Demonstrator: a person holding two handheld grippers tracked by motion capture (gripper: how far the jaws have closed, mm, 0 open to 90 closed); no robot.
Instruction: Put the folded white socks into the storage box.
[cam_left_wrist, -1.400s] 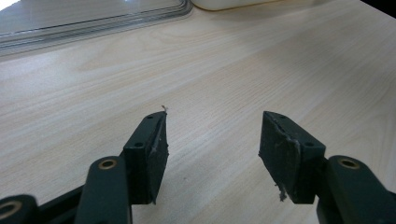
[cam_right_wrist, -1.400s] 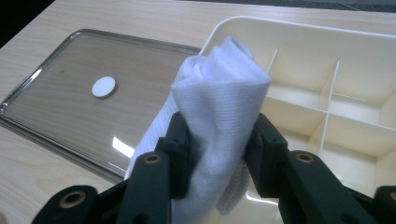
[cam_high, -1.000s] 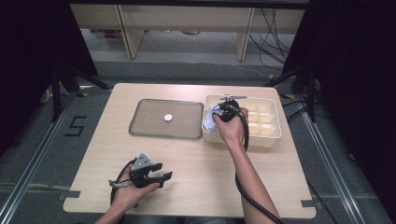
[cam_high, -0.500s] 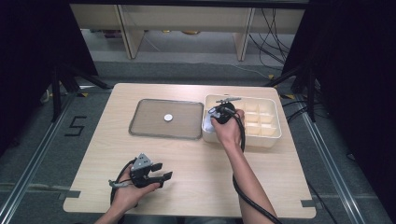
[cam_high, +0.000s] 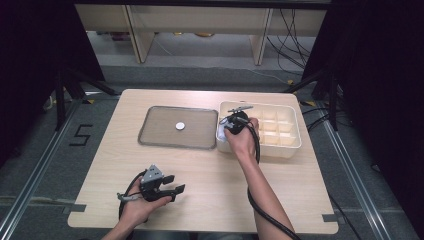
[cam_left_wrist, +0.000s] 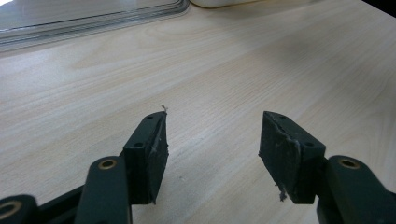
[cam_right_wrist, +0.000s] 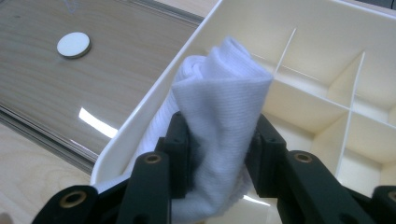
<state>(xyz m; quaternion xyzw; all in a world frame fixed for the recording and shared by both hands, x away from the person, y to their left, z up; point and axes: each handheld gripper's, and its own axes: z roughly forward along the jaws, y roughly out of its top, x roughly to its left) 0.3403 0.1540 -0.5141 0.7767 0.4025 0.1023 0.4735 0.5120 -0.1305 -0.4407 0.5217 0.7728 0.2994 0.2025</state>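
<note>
Left gripper (cam_high: 172, 188): black body, topped by grey three-cornered plate; black cable looped at 7 o'clock. Black rectangular pads (cam_left_wrist: 149, 154), frayed at edges; brass-ringed pivots seen on jaws. Right gripper (cam_right_wrist: 219, 154): matching black, thick black cable trailed. Forearms bare.

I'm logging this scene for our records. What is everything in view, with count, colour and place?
Table: one, light wood, centre.
Tray: one, clear with grey rim, upper middle of the table.
Disc: one, white, round, lying in the tray.
Divided box: one, cream, right of the tray.
Rolled cloth: one, white, at the box's left end.
Shelving: pale wood, beyond the table.
Left claw: black, open, near table edge.
Right claw: black, shut on the rolled cloth.
</note>
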